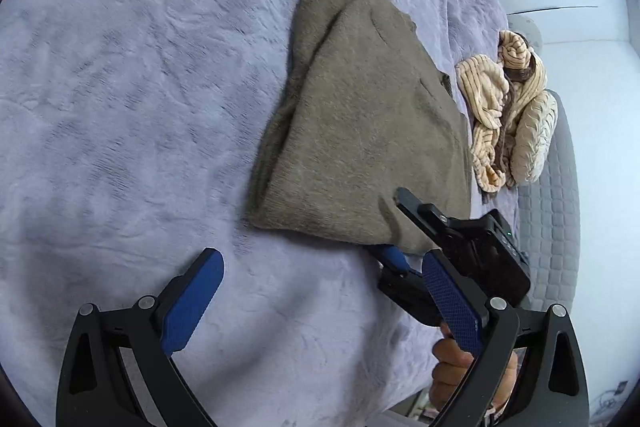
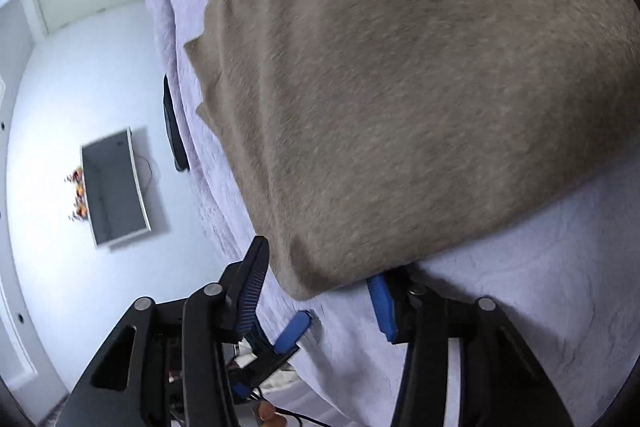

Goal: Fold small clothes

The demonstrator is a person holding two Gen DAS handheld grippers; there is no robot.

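Left hand-held gripper [image 1: 316,301]: jaws wide apart, holding nothing, poised over the lilac bedspread [image 1: 120,87] just short of the garment. Right hand-held gripper [image 2: 320,301]: jaws parted, near corner of the olive-brown garment [image 2: 400,87] draped between them; whether the pads press on it cannot be told. Garment lies folded on the bed. Beige ribbed clothing [image 1: 508,115] heaped near the bed's edge. Wall-mounted screen [image 2: 114,187], white walls; right view blurred.

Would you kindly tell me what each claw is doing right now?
Left claw: open, empty.
Right claw: open, brown garment corner between its fingers, not pinched.
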